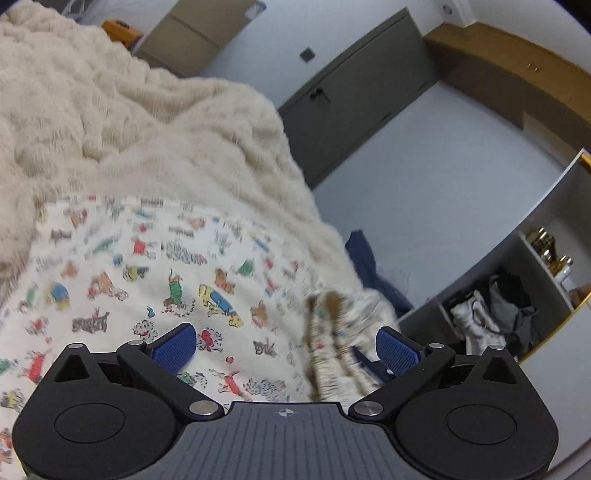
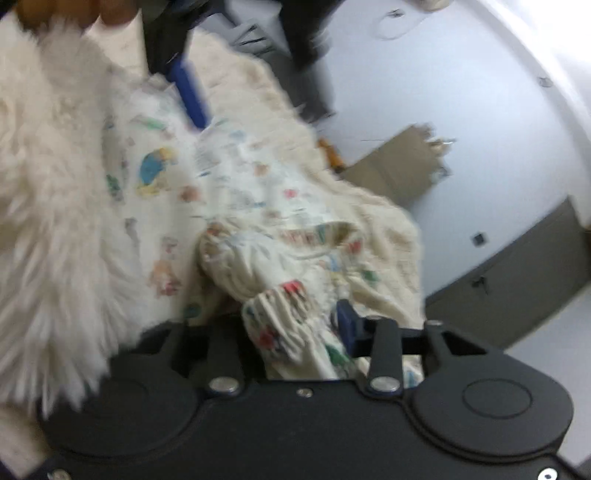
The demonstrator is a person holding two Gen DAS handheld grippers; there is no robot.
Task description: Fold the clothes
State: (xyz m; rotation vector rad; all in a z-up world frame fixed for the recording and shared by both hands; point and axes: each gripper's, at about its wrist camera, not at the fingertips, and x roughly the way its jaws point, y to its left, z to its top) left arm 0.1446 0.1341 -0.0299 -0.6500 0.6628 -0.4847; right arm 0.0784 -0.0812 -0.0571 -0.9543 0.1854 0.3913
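A white garment (image 1: 177,266) printed with small coloured dogs lies spread on a cream fluffy blanket (image 1: 129,122). My left gripper (image 1: 286,347) hangs open just above it, its blue pads (image 1: 177,345) wide apart. The garment's gathered elastic band (image 1: 330,354) rises in a bunch near the right pad. In the right wrist view that bunched band (image 2: 280,306) sits between the fingers of my right gripper (image 2: 299,326), which is shut on it; one blue pad (image 2: 347,328) shows and the cloth hides the other. The left gripper's blue finger (image 2: 190,96) shows at the garment's far end.
A grey cabinet (image 1: 354,99) and a cardboard box (image 1: 199,33) stand past the blanket's edge. An open white shelf (image 1: 517,295) holds clothes and bottles at the right. A dark blue cloth (image 1: 364,258) lies beside the blanket. A person's fingers (image 2: 74,13) show at the top left.
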